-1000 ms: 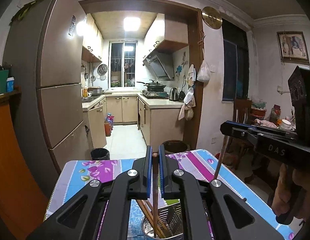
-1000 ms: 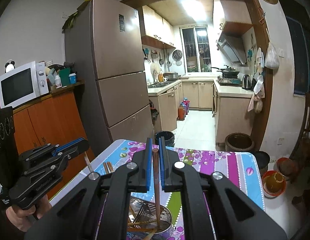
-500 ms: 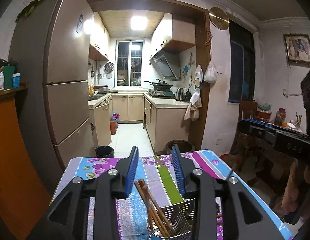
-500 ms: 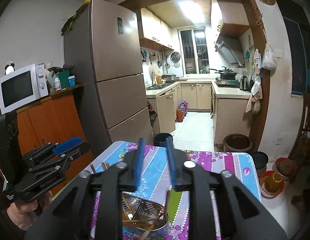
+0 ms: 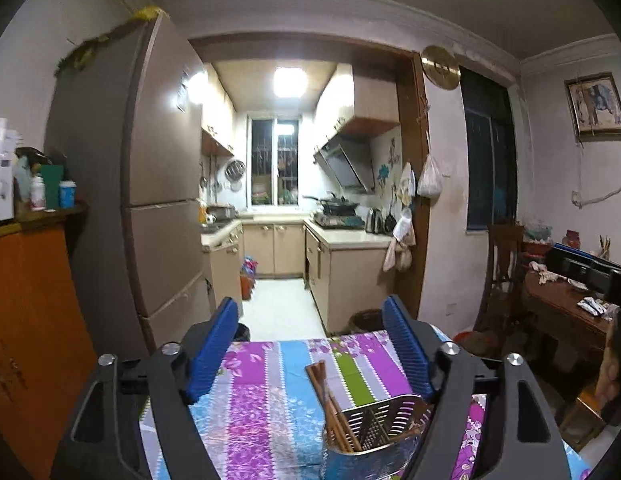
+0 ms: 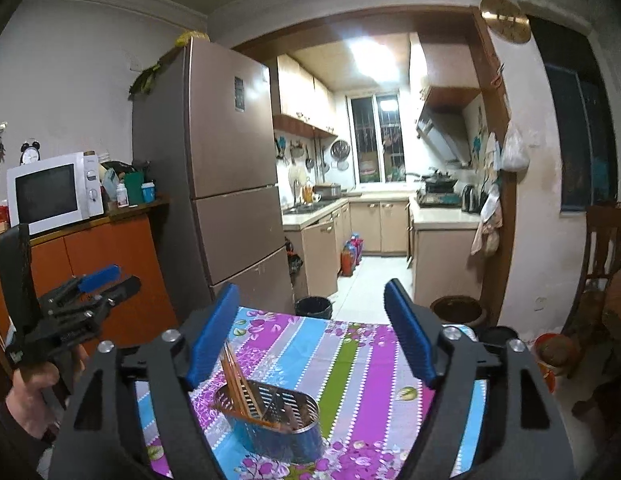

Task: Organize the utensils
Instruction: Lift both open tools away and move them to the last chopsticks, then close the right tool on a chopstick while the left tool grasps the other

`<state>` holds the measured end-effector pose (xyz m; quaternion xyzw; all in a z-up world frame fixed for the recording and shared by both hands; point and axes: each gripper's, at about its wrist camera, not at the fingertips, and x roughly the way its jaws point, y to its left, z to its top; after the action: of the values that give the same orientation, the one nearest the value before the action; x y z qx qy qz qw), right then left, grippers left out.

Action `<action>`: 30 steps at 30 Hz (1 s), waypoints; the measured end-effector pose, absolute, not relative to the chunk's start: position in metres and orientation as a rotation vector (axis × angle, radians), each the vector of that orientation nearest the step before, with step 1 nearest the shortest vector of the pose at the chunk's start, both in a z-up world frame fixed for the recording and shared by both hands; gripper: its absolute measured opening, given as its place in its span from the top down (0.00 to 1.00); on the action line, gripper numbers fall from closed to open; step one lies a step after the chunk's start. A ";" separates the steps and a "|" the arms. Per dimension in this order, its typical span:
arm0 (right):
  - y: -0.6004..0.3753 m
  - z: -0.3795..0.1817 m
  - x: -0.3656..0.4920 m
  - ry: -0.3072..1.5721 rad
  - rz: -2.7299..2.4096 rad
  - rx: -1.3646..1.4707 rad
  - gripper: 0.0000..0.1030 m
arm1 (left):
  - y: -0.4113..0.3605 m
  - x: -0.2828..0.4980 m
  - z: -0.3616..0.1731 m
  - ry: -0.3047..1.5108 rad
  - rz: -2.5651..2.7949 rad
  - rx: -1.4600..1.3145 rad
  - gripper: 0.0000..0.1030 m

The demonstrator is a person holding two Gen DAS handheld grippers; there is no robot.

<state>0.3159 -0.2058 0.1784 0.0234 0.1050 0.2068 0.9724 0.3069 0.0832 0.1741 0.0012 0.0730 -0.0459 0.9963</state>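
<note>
A steel perforated utensil holder (image 6: 270,420) stands on the striped floral tablecloth (image 6: 350,356). Several brown wooden chopsticks (image 6: 235,376) lean in its left compartment. The holder also shows in the left wrist view (image 5: 374,436) with the chopsticks (image 5: 330,404) sticking up. My left gripper (image 5: 310,352) is open and empty above and behind the holder. It also shows at the left in the right wrist view (image 6: 98,288). My right gripper (image 6: 310,332) is open and empty above the holder.
A tall brown fridge (image 6: 226,168) stands beyond the table's far left. An orange cabinet (image 6: 102,264) with a microwave (image 6: 54,192) is at the left. A dark bin (image 6: 313,307) and a brown pot (image 6: 456,310) sit on the floor past the table's far edge. A wooden desk (image 5: 562,312) is at the right.
Both grippers were shut on a chopstick held upright over the holder. Both have opened, the chopsticks now rest in the holder, and both grippers have lifted back.
</note>
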 end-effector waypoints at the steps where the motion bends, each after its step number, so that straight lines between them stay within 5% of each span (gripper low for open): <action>1: -0.210 0.179 0.308 0.202 0.415 0.047 0.22 | 0.085 0.300 0.175 0.137 -0.092 -0.003 0.25; 14: -0.243 0.058 0.143 0.198 0.401 0.005 0.17 | 0.092 0.125 0.069 0.072 -0.109 0.043 0.15; 22: -0.217 -0.085 0.095 0.437 0.431 0.024 0.66 | 0.060 0.080 -0.064 0.293 -0.200 0.045 0.15; 30: -0.204 -0.134 0.089 0.512 0.398 0.006 0.82 | 0.036 0.072 -0.111 0.362 -0.248 0.046 0.17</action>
<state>0.0894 -0.2037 -0.1342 0.0032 0.2515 0.1954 0.9479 0.0717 0.0363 -0.1113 0.0226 0.1793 -0.1229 0.9758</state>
